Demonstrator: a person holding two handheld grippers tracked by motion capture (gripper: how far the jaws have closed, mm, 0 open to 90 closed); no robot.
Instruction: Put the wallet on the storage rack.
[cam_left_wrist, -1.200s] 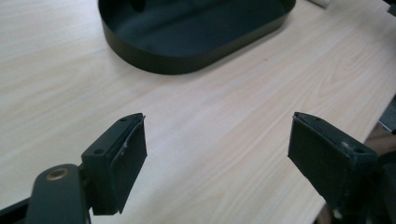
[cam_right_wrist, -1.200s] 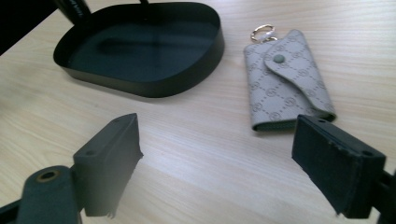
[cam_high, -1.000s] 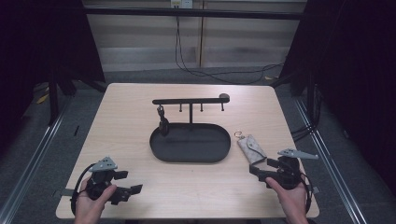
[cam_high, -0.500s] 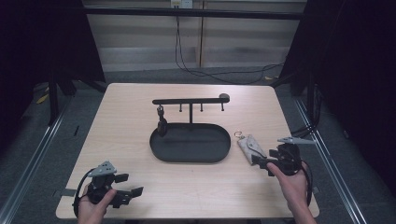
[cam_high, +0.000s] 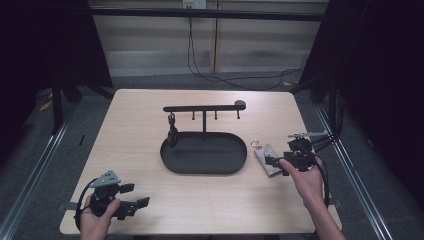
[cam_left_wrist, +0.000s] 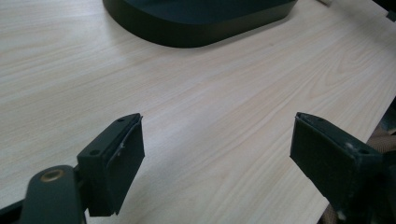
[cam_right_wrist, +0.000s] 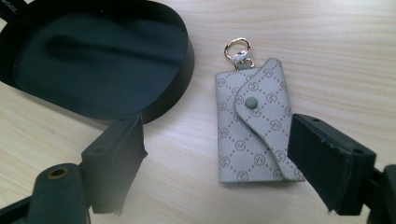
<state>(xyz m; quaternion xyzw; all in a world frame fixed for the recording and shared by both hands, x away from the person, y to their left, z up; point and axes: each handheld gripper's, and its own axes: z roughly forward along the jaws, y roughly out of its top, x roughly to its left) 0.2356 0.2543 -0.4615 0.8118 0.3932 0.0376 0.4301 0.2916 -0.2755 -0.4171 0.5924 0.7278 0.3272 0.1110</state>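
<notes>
Key pouch (cam_right_wrist: 256, 126) flat on table, btwn right gripper (cam_right_wrist: 219, 163) closing jaws, untouched

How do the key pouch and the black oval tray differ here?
The key pouch is pale grey with a printed monogram pattern; the black oval tray is plain and dark. The pouch is small and flat, with a snap flap and metal ring; the tray is far larger, with a raised rim and a hook stand. The pouch lies between the right gripper's open jaws; the tray lies beside them. Both rest on the wooden table.

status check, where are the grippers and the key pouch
right gripper open, jaws just been closing, astride key pouch, not gripping. left gripper open, idle. tray beside pouch, clear.
</notes>
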